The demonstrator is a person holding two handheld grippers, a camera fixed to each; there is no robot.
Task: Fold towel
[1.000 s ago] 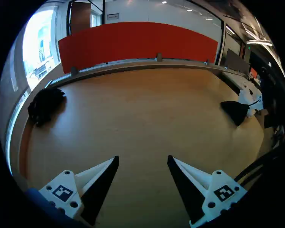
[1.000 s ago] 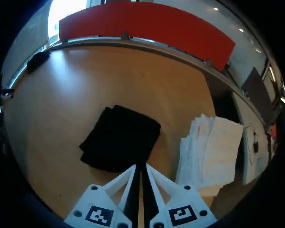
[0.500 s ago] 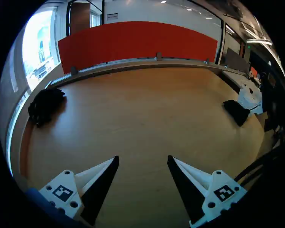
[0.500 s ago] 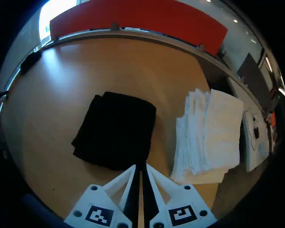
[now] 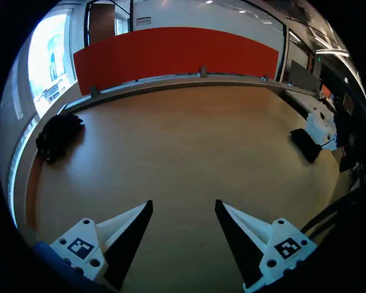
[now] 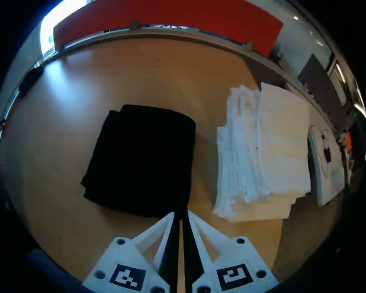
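Note:
A folded black towel (image 6: 141, 156) lies flat on the wooden table (image 6: 134, 68) in the right gripper view. My right gripper (image 6: 181, 213) is shut, its fingertips pinching the towel's near edge. The same towel (image 5: 306, 144) is a small dark shape at the far right of the left gripper view. My left gripper (image 5: 183, 205) stands open above bare tabletop (image 5: 183, 141), nothing between its fingers.
A stack of folded white towels (image 6: 263, 151) sits just right of the black one, near the table's right edge. A crumpled black bundle (image 5: 58, 134) rests at the far left. A red partition (image 5: 178, 51) runs along the table's back edge.
In the right gripper view the black towel and white stack have turned and slid up as the gripper tilted; the towel has settled flatter. The left gripper has stayed still.

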